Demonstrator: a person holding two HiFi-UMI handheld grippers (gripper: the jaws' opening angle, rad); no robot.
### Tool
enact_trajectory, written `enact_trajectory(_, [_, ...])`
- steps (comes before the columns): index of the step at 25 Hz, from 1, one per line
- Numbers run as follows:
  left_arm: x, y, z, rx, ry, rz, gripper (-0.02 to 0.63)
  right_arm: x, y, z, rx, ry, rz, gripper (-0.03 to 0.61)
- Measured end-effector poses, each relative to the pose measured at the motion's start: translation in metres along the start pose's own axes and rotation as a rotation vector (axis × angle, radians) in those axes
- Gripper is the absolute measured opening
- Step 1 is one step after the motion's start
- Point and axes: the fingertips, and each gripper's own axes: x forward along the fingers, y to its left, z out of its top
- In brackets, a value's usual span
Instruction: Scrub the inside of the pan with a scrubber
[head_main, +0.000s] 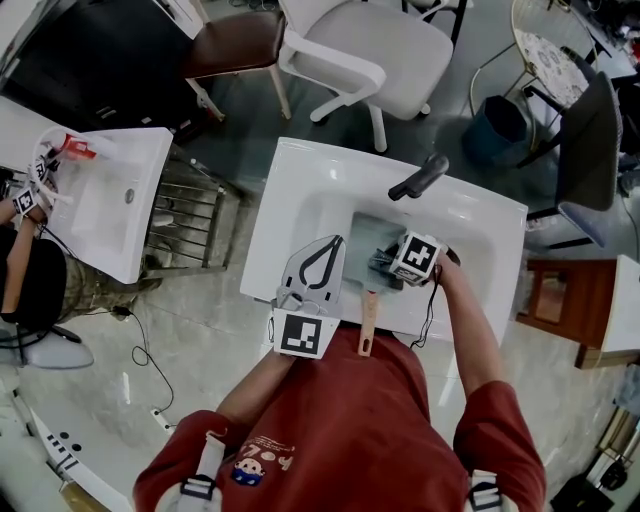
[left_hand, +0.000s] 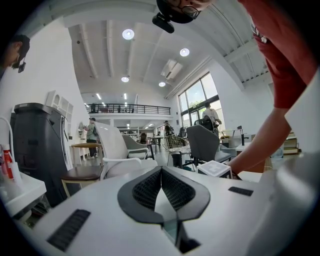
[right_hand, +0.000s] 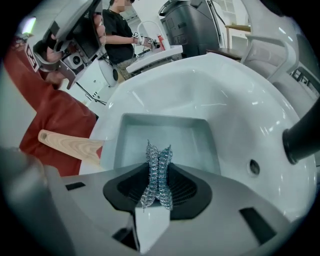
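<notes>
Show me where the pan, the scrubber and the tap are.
pan (right_hand: 165, 135), right gripper view, on its bare floor.
scrubber (right_hand: 157, 175), right gripper view, on its steel mesh middle.
tap (head_main: 420, 178), head view, on its black spout.

Two grippers, the left gripper and the right gripper; one square pan; one steel scrubber; one black tap; and two white sinks, the middle sink and the left-hand sink.
</notes>
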Motion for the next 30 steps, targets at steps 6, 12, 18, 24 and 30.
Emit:
enact_trajectory(6, [0.002, -0.004, -0.002, 0.005, 0.008, -0.003, 0.017, 0.007, -0.026, -0.002, -0.062, 0.007, -0.141, 0.129])
enact_trajectory(12, [0.004, -0.001, -0.002, 0.007, 0.01, 0.009, 0.017, 0.017, -0.05, -0.003, -0.087, -0.019, -0.287, 0.127])
enact_trajectory(18, [0.003, 0.001, -0.005, 0.006, 0.018, 0.015, 0.017, 0.028, -0.065, -0.003, -0.118, -0.025, -0.401, 0.126])
enact_trajectory(24, [0.002, 0.002, -0.007, 0.007, 0.023, 0.017, 0.017, 0.028, -0.067, -0.003, -0.107, -0.032, -0.4, 0.126])
enact_trajectory(30, [0.002, 0.001, -0.006, 0.005, 0.015, 0.014, 0.017, 0.028, -0.068, -0.003, -0.092, -0.02, -0.398, 0.126])
